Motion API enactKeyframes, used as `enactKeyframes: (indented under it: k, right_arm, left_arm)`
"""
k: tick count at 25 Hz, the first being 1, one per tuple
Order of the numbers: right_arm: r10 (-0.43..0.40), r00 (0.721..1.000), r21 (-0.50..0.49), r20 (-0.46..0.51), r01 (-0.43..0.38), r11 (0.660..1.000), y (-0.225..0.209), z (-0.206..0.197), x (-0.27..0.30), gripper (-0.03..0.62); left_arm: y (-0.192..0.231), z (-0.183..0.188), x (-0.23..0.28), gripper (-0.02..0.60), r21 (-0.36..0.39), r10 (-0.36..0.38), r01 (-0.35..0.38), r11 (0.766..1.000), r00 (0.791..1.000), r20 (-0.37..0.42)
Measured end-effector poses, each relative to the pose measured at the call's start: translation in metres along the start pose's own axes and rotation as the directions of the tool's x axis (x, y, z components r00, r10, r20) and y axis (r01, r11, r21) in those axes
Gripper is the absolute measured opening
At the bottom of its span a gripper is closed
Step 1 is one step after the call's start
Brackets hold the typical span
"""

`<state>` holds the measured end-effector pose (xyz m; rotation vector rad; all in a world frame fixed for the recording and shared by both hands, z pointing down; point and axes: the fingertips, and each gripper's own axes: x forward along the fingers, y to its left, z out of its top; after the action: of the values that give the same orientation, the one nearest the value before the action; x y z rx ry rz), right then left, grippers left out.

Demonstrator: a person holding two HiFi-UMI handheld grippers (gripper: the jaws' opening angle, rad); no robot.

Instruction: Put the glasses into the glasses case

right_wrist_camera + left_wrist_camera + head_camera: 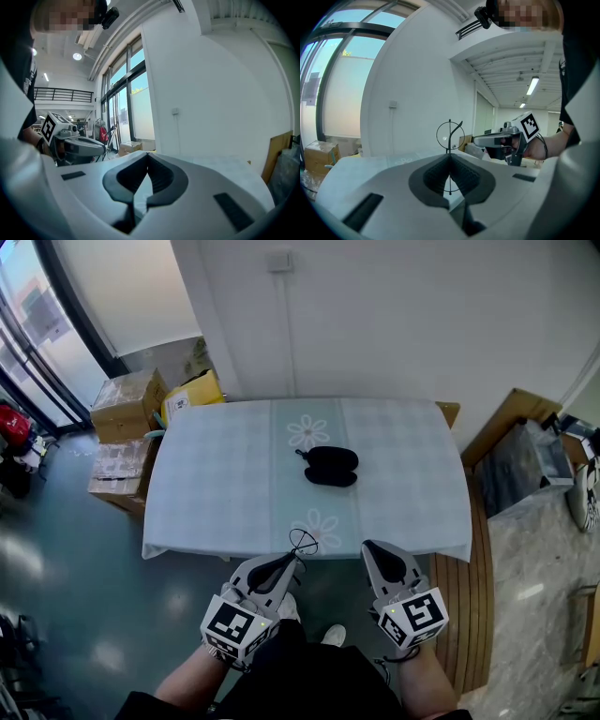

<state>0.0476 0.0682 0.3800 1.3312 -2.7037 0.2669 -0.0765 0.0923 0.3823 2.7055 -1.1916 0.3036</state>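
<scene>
head view steeply above table (216, 484), gripper views low near its edge, sharing wall (417, 93)

Grey L claw (296, 561), R claw (367, 546), b&w cubes (234, 626) (417, 612)

Table (403, 474) stands before the wall, with the glasses case (331, 466) lying on it near the middle. Cardboard boxes (127, 404) sit on the floor to the table's left. In front of the near edge, the left gripper (294, 562) and right gripper (368, 547) are side by side, apart. The glasses (302, 542) stand upright, pinched between the left gripper's jaws, over that edge.
</scene>
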Motion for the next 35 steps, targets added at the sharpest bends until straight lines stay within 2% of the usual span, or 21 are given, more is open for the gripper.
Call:
enactKeyframes:
  k: [25,35]
  right_arm:
    - [-0.151,0.988,0.037,0.01,0.151,0.988,-0.017,0.013,0.095,0.023]
    - [-0.168,0.986,0.022,0.021,0.168,0.986,-0.029,0.02,0.107,0.023]
  left_arm:
    - [0.109,0.007,0.035,0.031,0.016,-0.115,0.116,0.993,0.993,-0.011]
    - [0.122,0.006,0.046,0.031,0.03,-0.128,0.128,0.991,0.992,-0.022]
